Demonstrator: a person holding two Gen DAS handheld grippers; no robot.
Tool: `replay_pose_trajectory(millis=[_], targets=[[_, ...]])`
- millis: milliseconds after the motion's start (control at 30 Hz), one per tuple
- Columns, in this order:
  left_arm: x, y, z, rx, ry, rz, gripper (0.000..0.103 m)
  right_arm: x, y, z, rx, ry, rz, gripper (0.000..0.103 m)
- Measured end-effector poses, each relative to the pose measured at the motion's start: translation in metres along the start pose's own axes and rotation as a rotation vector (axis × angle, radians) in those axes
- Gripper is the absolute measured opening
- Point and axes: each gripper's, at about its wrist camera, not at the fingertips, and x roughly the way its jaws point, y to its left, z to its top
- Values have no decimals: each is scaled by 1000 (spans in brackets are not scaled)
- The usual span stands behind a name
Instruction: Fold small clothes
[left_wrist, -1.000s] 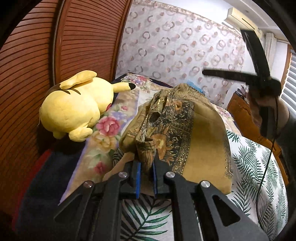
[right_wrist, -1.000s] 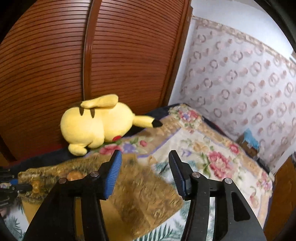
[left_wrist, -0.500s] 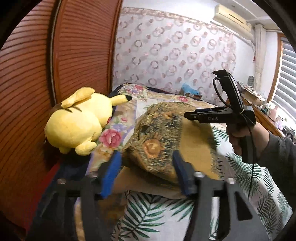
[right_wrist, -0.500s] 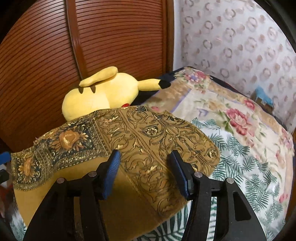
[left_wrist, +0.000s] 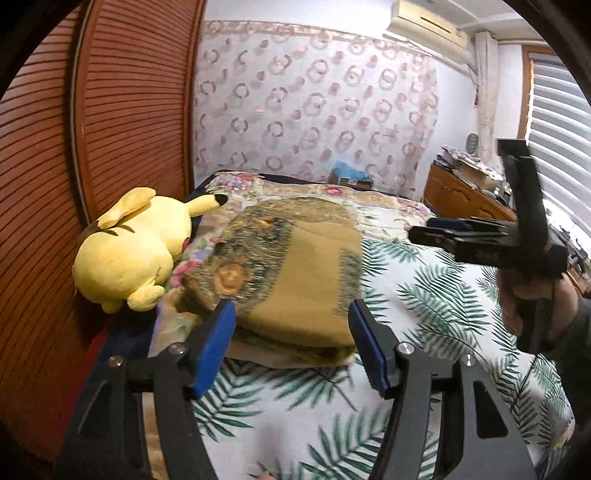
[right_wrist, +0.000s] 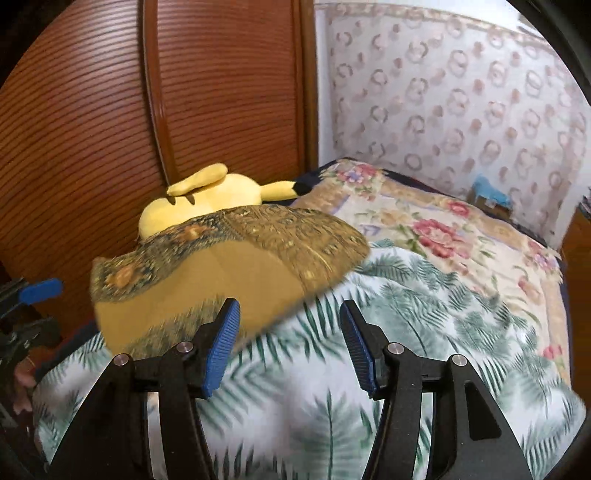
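Bed (left_wrist: 424, 295) fills centre frame | folded cloth (left_wrist: 295, 273) centre-left, beside plush (left_wrist: 133, 251) | left gripper (left_wrist: 291, 347) jaws open, empty | right gripper (right_wrist: 288, 343) jaws open, empty

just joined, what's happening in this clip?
A person with a handheld claw in each hand is folding a mustard patterned cloth on a bed with a palm-leaf blanket. The cloth lies folded and flat, and nothing grips it. The left claw and the right claw are both open and clear of the fabric. A yellow plush toy sits beside the cloth, by the wooden wardrobe.
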Motion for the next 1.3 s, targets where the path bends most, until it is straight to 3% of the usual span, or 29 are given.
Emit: replay_pose_trajectory(millis=[267, 367, 767, 1300], targets=[[-14, -52, -6, 76, -2, -57, 63, -84, -4, -55, 62, -35, -81, 79], [-19, -68, -9, 99, -5, -83, 63, -107, -7, -71, 97, -49, -120, 82], [-48, -129, -6, 141, -53, -147, 63, -206, -24, -131, 257, -139, -296, 83], [-102, -158, 19, 154, -165, -105, 63, -306, -10, -133, 268, -320, -415, 84]])
